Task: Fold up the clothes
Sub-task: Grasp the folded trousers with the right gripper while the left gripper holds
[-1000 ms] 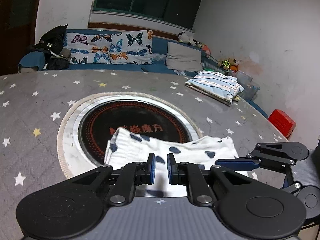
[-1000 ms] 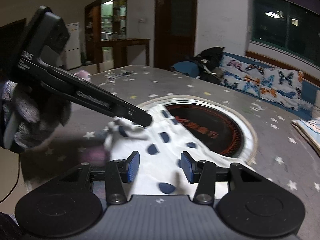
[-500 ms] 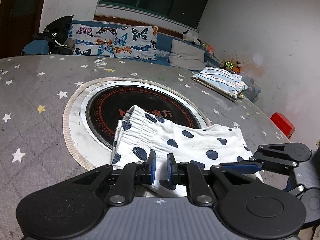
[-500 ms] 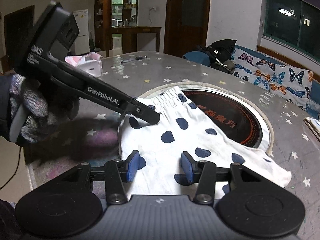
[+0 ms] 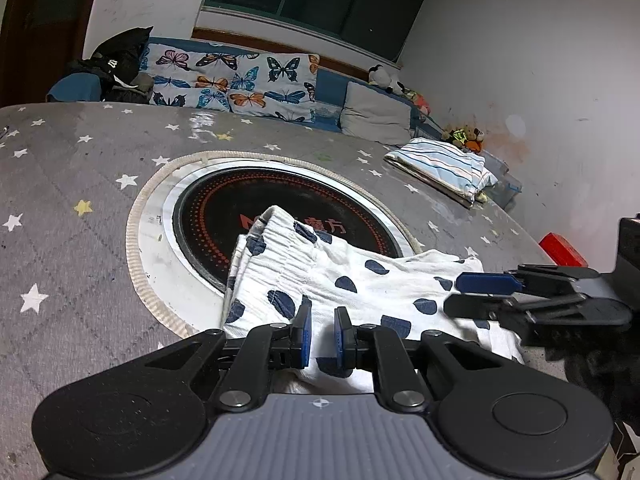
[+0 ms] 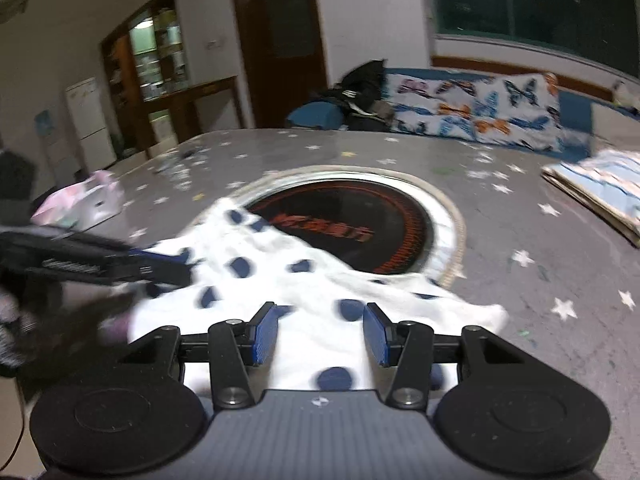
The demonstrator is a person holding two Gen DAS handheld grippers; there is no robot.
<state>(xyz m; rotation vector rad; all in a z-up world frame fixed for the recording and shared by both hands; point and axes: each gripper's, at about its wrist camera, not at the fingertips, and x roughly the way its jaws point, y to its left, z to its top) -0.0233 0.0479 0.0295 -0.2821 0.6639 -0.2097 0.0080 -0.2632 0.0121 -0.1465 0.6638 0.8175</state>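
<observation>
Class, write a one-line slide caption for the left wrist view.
Left gripper pinches the near edge of polka-dot shorts on a star-print table.

The left gripper (image 5: 319, 330) points downward, its blue pads (image 5: 305, 334) nearly closed with only a narrow gap. To its right, the right gripper (image 6: 320, 334) angles downward too, its pads (image 6: 265, 338) clearly parted.

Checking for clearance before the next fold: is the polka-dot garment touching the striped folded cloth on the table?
No; the polka-dot garment lies by the round hotplate, with bare starred tablecloth between it and the striped folded cloth.
</observation>
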